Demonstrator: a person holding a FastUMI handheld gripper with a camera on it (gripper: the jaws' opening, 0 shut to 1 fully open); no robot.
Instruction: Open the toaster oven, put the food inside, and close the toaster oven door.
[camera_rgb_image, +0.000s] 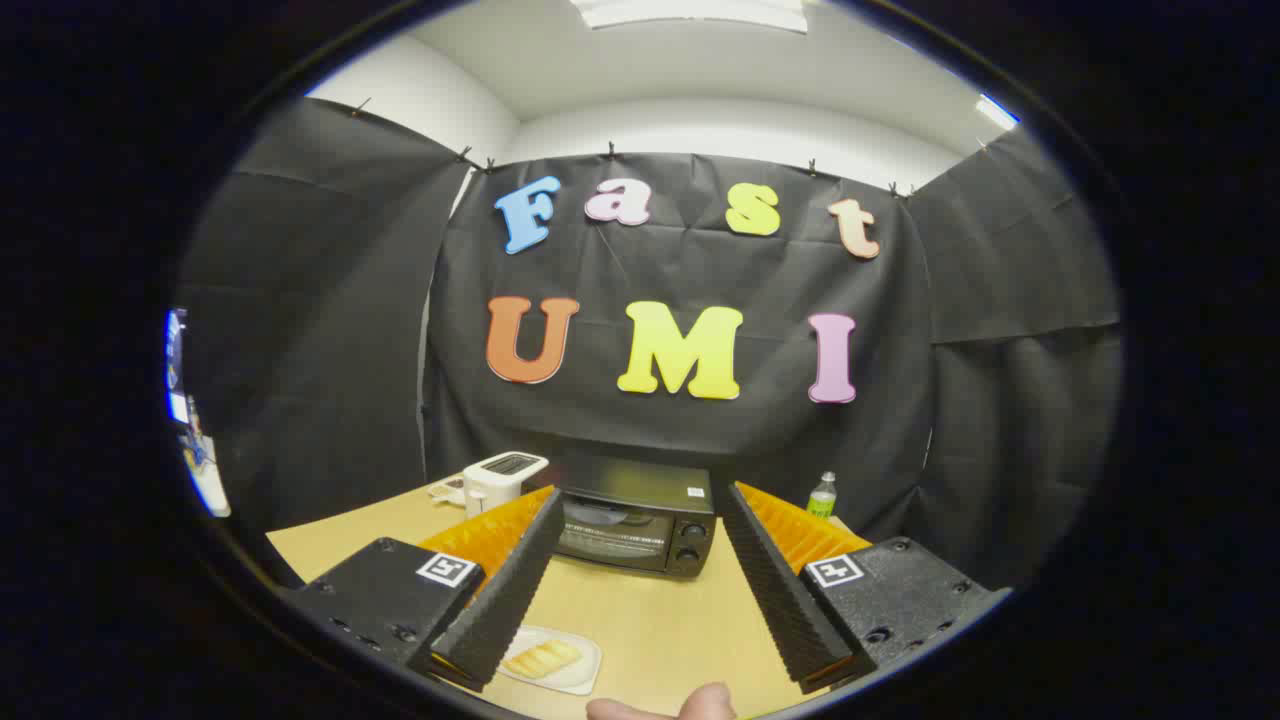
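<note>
Your fingertip (700, 703) pokes in at the very near edge of the desk (660, 620), w/ the gripper (640, 540) just above it: fingers spread wide, nothing between them but bare desk, so it's released and holding nothing.

Progress, as far as you can judge from this: basically nothing done yet. Toaster oven (637, 525) door looks closed, so step 1 (open it) is still ahead, then load the food, then shut the door. All three steps left.

Where things are:
- Toaster oven sits toward the far edge of the desk, approx. centred beyond the fingers, front facing you.
- Food (541, 658) is on a white plate (580, 676) at the near edge of the desk, beside the left finger, partly tucked under it. Well apart from the oven.
- White toaster (503, 478) at the far left corner area, just beside the oven; green bottle (822, 496) off to the oven's right, near the far edge. Neither is part of the job.

How the task stuff looks: oven is a small black box, glass door w/ a rack faintly visible behind it, two knobs stacked on the right of the front. Door handle is too small to make out. Food is a pale golden, ridged piece, maybe pastry or toast, lying flat on the plate.
</note>
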